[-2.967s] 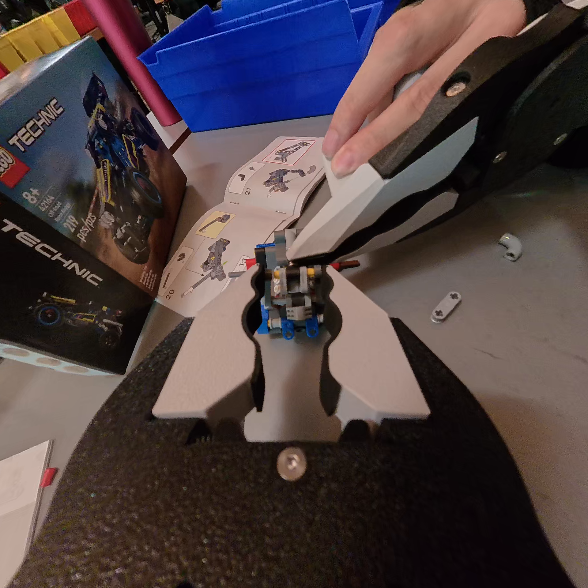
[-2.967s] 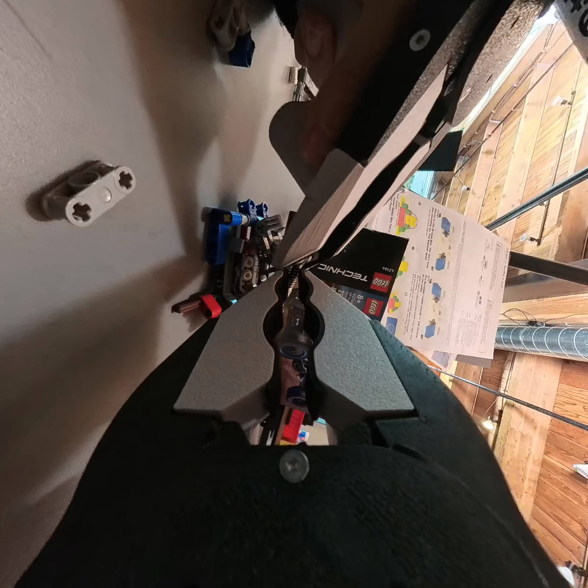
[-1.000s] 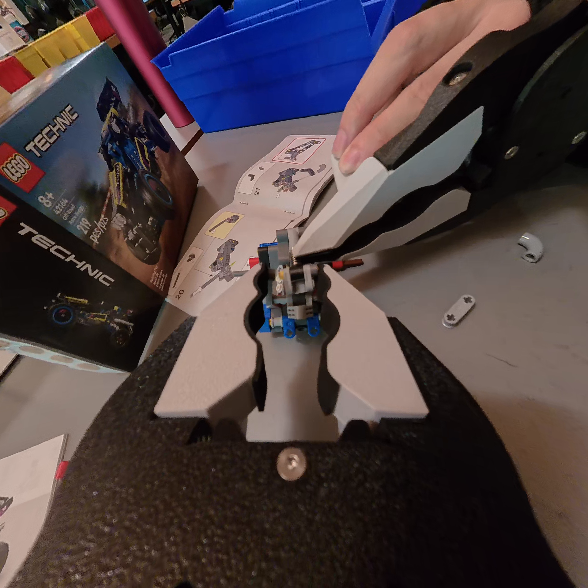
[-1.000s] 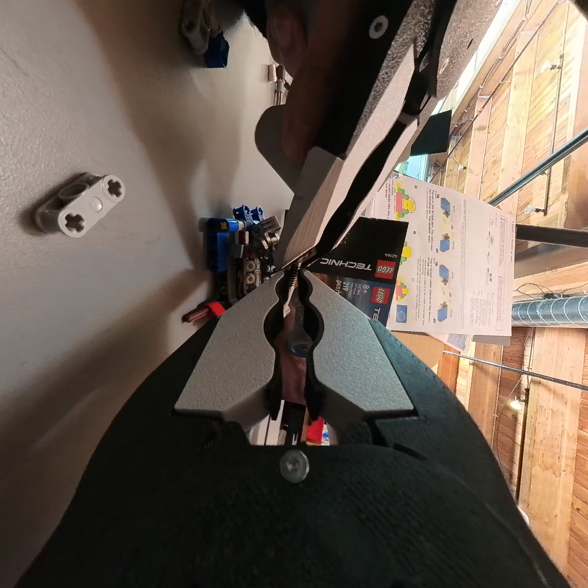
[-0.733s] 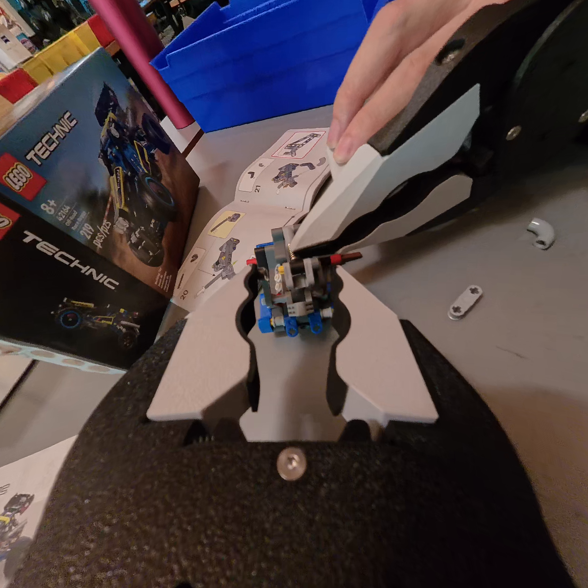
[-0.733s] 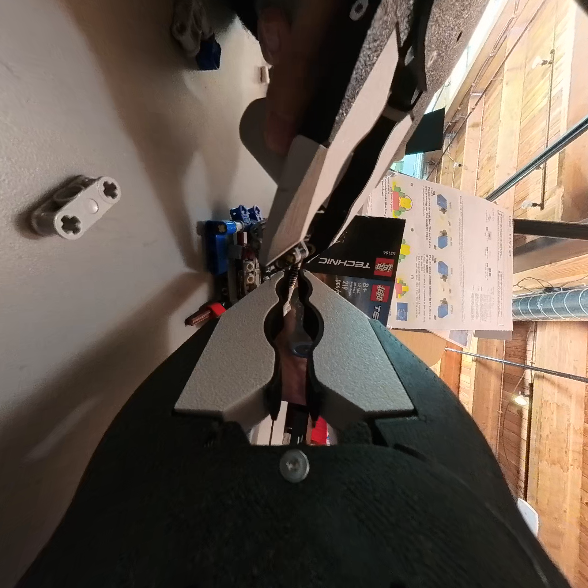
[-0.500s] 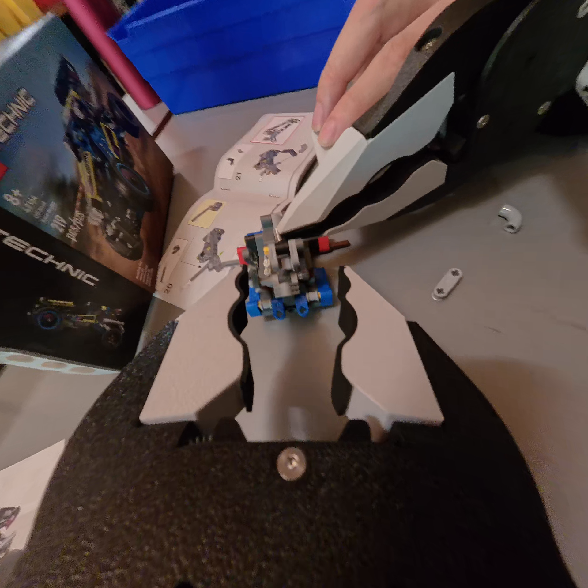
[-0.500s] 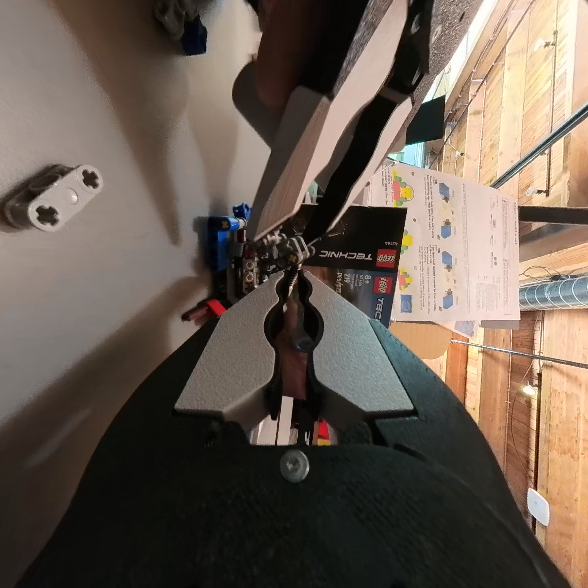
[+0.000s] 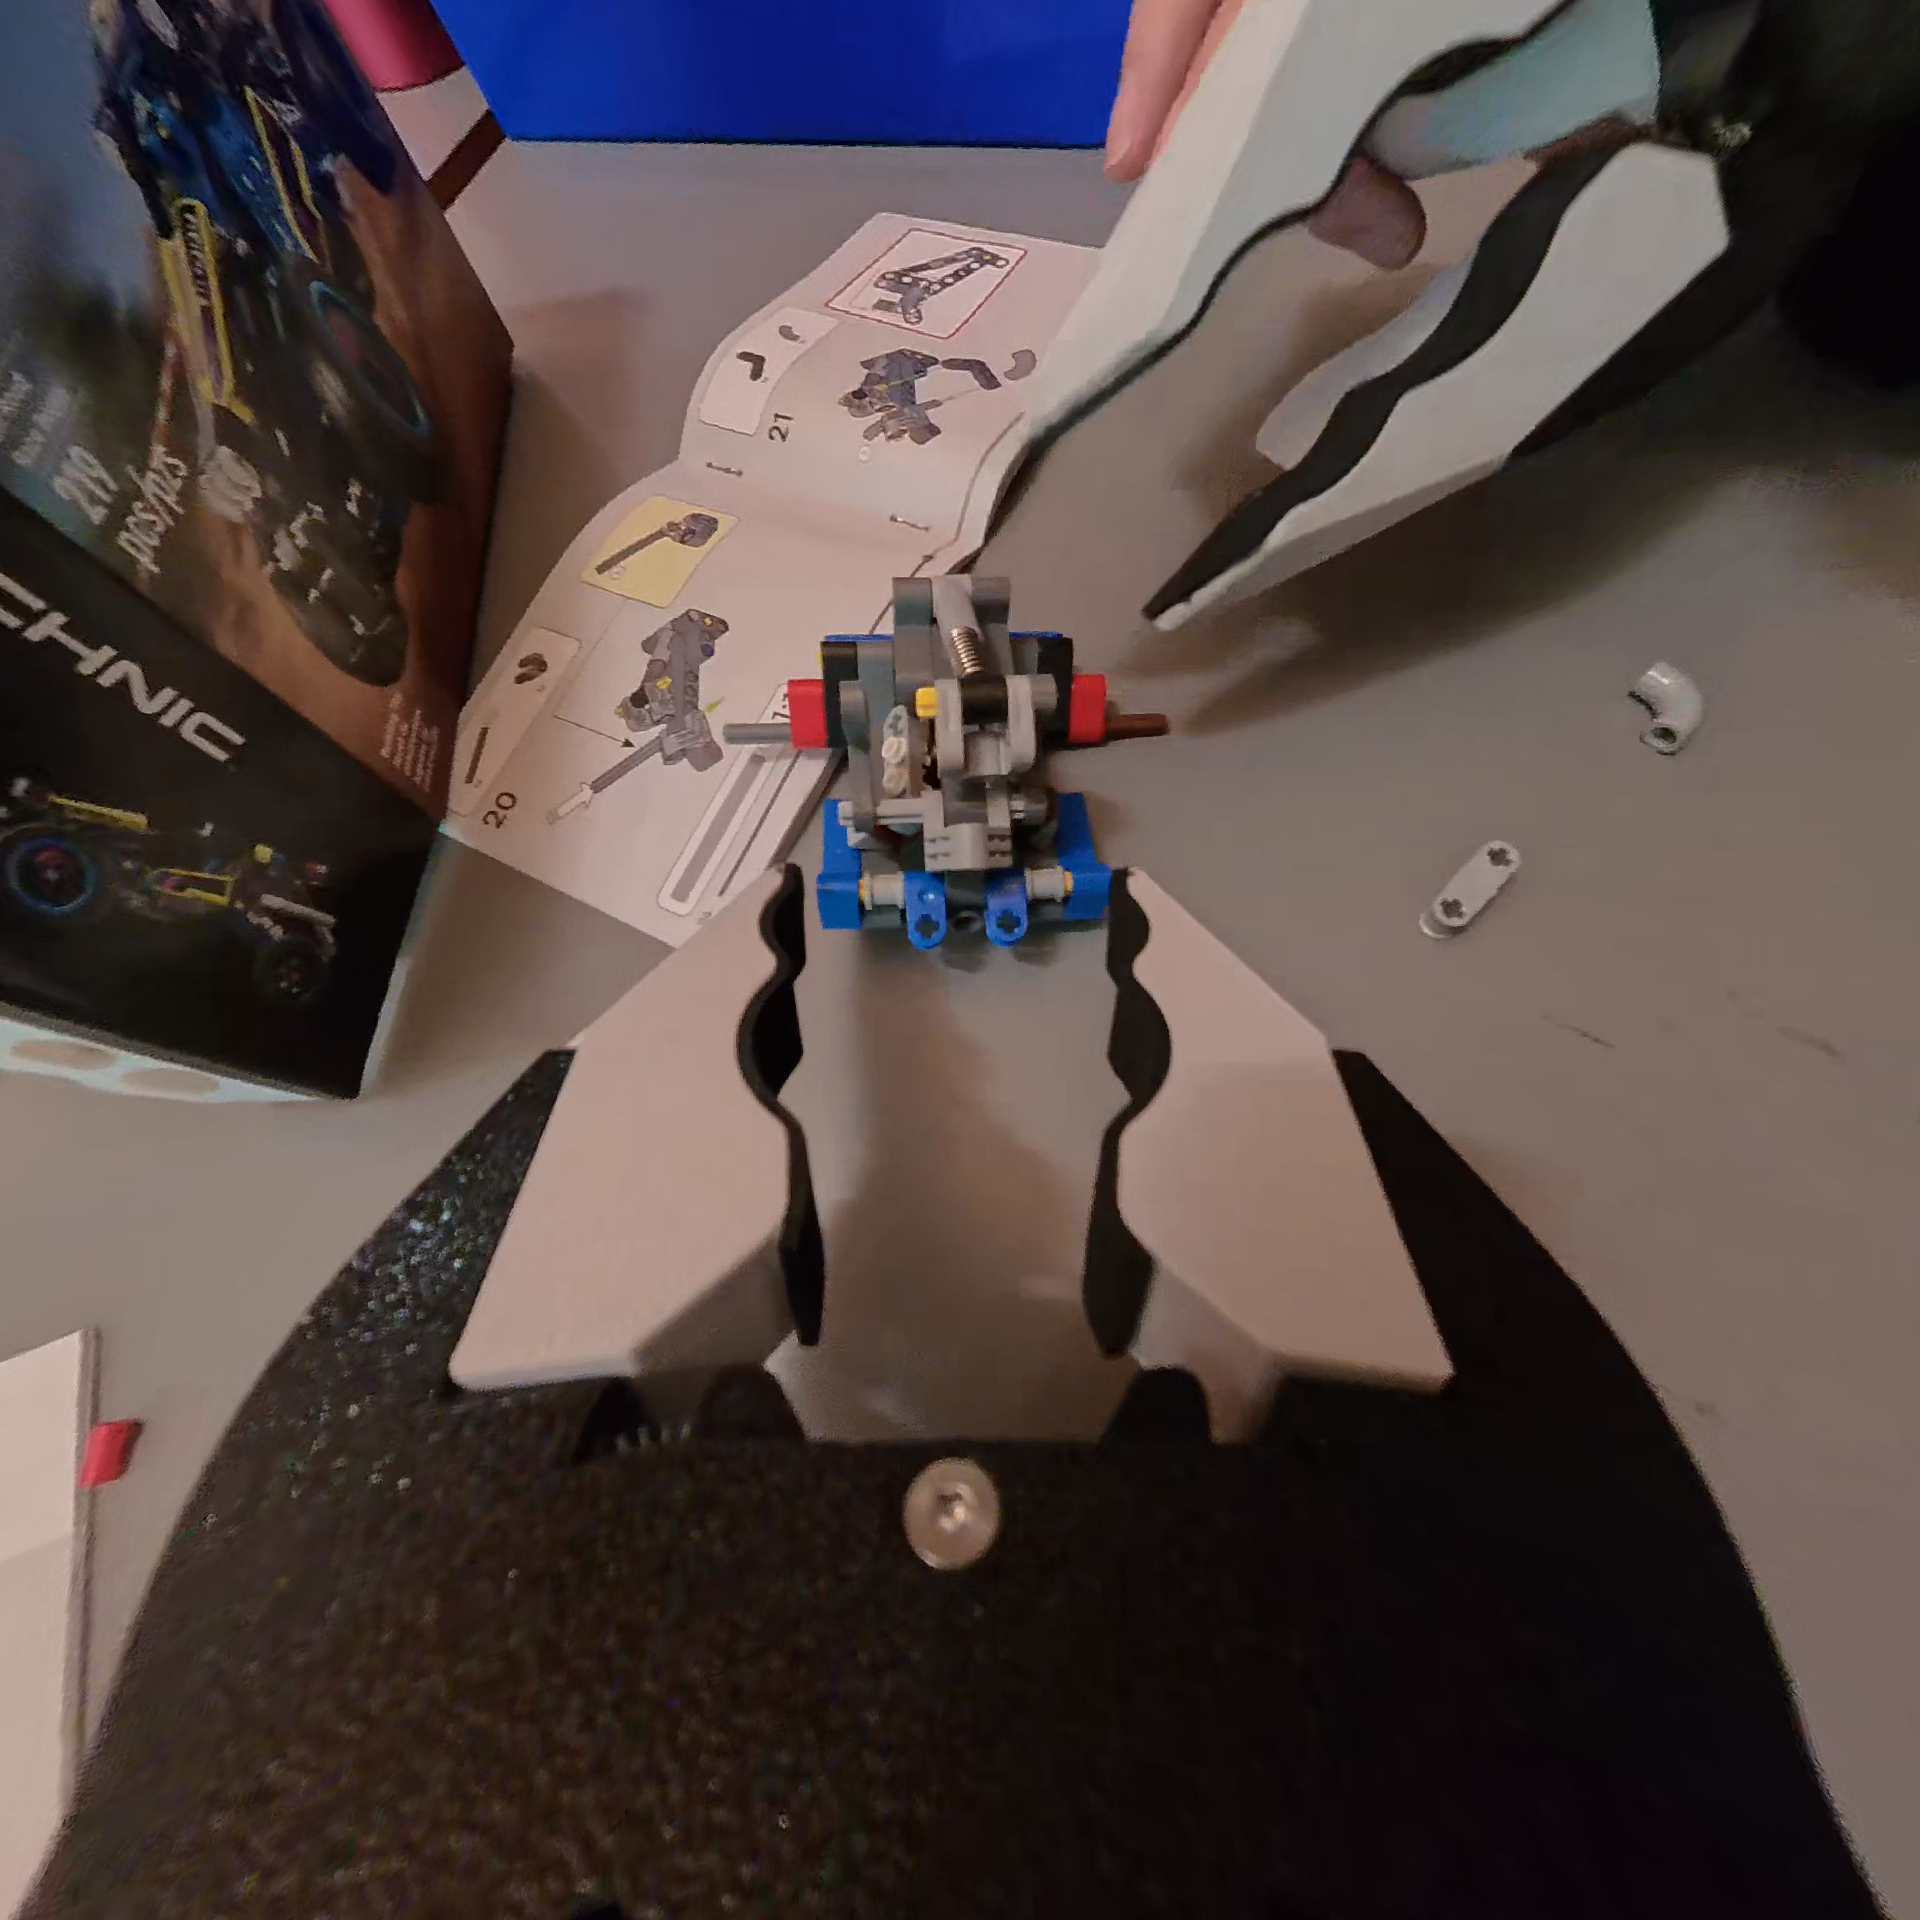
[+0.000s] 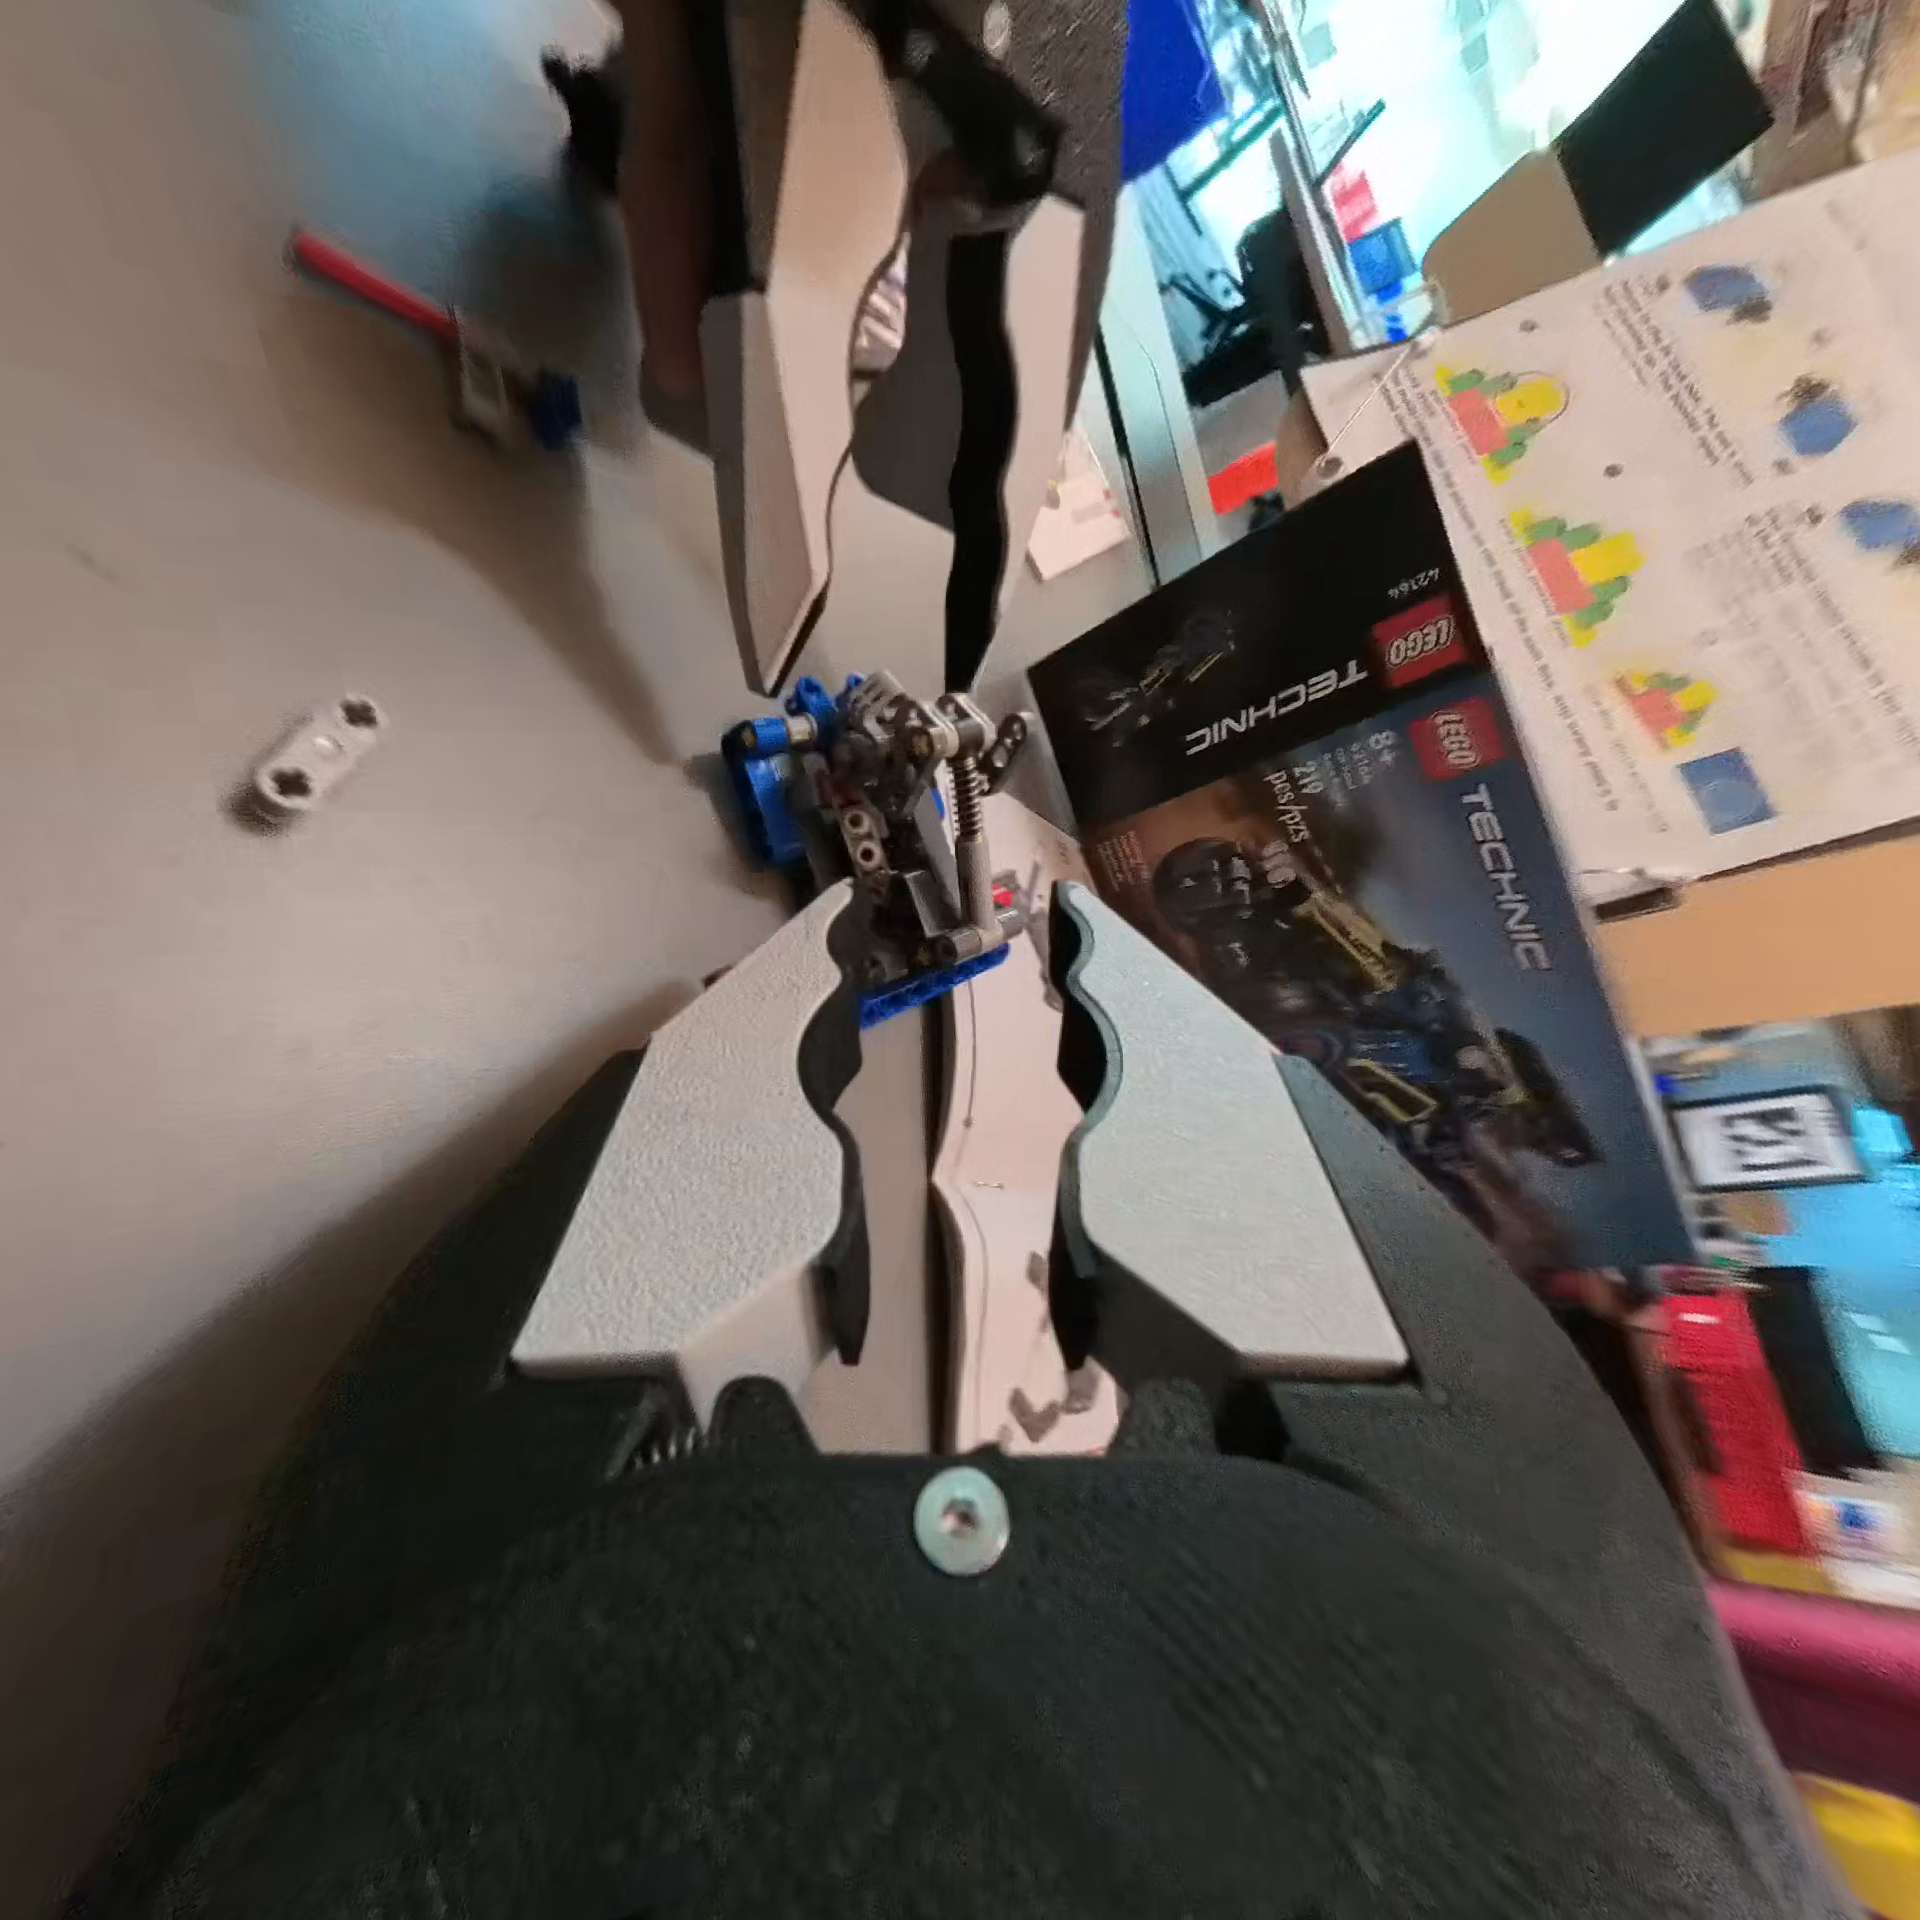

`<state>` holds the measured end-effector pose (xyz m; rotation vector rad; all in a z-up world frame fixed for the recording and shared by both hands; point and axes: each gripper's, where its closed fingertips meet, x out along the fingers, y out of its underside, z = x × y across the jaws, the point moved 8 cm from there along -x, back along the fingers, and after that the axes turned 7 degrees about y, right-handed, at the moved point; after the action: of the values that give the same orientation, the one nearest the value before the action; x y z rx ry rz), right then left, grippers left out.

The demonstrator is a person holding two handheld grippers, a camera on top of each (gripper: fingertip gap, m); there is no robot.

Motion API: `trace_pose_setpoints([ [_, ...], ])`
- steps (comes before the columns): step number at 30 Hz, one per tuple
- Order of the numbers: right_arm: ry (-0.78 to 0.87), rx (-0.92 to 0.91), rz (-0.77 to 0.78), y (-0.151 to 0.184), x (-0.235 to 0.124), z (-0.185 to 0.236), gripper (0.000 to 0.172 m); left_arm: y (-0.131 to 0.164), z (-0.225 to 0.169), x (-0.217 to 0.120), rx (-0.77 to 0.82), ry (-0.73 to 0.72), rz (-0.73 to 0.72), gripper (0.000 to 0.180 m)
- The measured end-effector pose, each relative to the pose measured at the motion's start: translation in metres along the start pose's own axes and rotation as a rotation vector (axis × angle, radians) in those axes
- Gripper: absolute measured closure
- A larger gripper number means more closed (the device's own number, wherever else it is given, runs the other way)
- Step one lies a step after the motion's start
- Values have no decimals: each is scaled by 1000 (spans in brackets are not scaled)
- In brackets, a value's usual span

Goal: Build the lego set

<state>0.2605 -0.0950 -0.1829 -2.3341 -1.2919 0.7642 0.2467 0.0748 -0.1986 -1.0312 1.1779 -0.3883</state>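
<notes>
So from where I'm standing, going left to right: the two toy-set boxes (image 9: 208, 540) stand along the left edge of the bench, and the open instruction booklet (image 9: 748, 540) lies flat just beside them. Right of that sits the little brick assembly (image 9: 951, 769), blue base down on the grey bench (image 9: 1558, 1091), one corner overlapping the booklet, with its red-capped axle running crosswise, left to right. The left gripper (image 9: 951, 904) is the nearer one: the assembly sits dead ahead, just past its fingertips, jaws spread wide with nothing held and a sliver of daylight either side of the blue base. The right gripper (image 9: 1101, 530) hangs up and to the right of the assembly, a hand (image 9: 1153, 94) on it, jaws parted and empty too, lower tip near the brown axle end but apart from it. Further right, well clear, lie a flat grey two-hole link (image 9: 1470, 888) and a small pale elbow piece (image 9: 1668, 707). A blue bin (image 9: 790, 62) stands along the far edge.
</notes>
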Motion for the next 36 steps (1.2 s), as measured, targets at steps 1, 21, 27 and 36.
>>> trace_pose_setpoints([
  [1,-11,45,-22,0,-2,-3,140,0,-1,1,5,11,-3,126],
  [21,-551,210,-17,8,55,-34,113,-1,2,0,-5,-6,-42,131],
  [27,-607,198,-81,6,62,-30,117,-6,-2,6,29,-30,-38,134],
  [36,-658,203,-129,10,66,-22,130,-4,-4,10,-22,-116,-1,148],
])
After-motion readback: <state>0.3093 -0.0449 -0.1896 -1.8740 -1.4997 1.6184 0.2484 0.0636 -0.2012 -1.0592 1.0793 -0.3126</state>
